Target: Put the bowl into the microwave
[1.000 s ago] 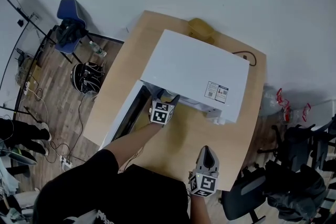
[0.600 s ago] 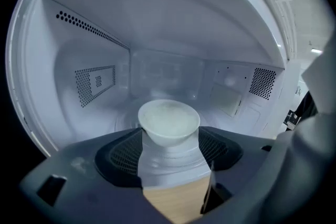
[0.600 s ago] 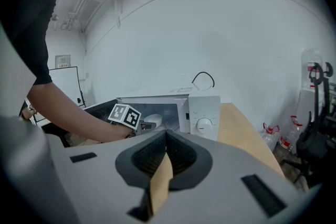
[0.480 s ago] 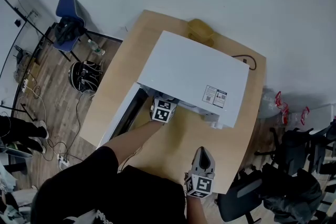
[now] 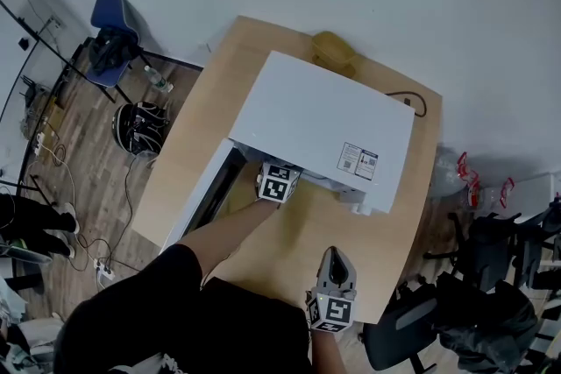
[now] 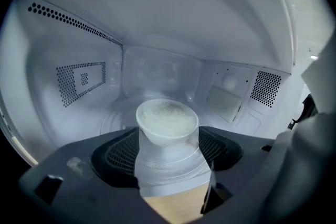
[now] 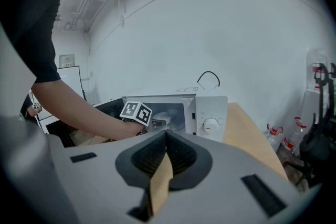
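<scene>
Bowl [image 6: 167, 122] of white food is inside the microwave [image 5: 320, 123], pinched in the jaws of the left gripper [image 6: 169, 143], so I think it should go down slow and flat in the middle before they let go; the right gripper [image 7: 166, 139] hangs closed and empty over the near edge of the table [image 5: 302, 232].

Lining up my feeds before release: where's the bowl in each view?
Head view: not in it; hidden under the microwave's roof.
Left gripper view: bowl at centre, between the jaws, inside the cavity.
Right gripper view: small pale shape in the open cavity, likely the bowl.
Shared landmark: the microwave.
</scene>
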Available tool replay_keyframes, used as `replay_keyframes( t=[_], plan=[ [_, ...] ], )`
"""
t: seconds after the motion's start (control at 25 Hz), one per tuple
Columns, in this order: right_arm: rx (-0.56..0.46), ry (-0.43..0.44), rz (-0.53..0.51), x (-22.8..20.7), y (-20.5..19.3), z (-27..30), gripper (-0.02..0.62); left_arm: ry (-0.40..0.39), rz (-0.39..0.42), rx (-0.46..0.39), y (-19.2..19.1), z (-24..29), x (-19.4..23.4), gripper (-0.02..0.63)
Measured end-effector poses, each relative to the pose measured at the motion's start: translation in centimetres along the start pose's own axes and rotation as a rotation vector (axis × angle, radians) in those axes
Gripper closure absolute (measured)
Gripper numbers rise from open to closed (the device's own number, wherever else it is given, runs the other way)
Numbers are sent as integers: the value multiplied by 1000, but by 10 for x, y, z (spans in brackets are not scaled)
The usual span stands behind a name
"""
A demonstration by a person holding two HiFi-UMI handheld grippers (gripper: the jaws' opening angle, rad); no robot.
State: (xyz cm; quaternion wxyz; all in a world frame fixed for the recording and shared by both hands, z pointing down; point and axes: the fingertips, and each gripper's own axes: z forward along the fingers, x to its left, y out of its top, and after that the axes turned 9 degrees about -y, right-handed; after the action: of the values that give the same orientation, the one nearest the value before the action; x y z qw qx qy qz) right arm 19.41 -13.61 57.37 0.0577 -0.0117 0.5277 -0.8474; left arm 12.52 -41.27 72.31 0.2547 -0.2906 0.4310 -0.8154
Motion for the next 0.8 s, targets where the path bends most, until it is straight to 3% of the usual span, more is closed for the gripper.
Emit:
replay_keyframes(
  t=[0.16,0.4,0.56,0.8],
  plan=[
    [15,0,-10,2,-6,-10,535,-11,-24,6,-8,-16,-8,272],
    [-9,0,-3,17,3,-21,535,-73,2,27,-13,-51,-29,272],
    [-40,12,-23,30,15,-39,535,-84,-60,-17,-16,-92,-42,272],
    [-62,-6,-15,53,7,-75,535,-195,-83,-78,-16,-178,-88,272]
  ],
)
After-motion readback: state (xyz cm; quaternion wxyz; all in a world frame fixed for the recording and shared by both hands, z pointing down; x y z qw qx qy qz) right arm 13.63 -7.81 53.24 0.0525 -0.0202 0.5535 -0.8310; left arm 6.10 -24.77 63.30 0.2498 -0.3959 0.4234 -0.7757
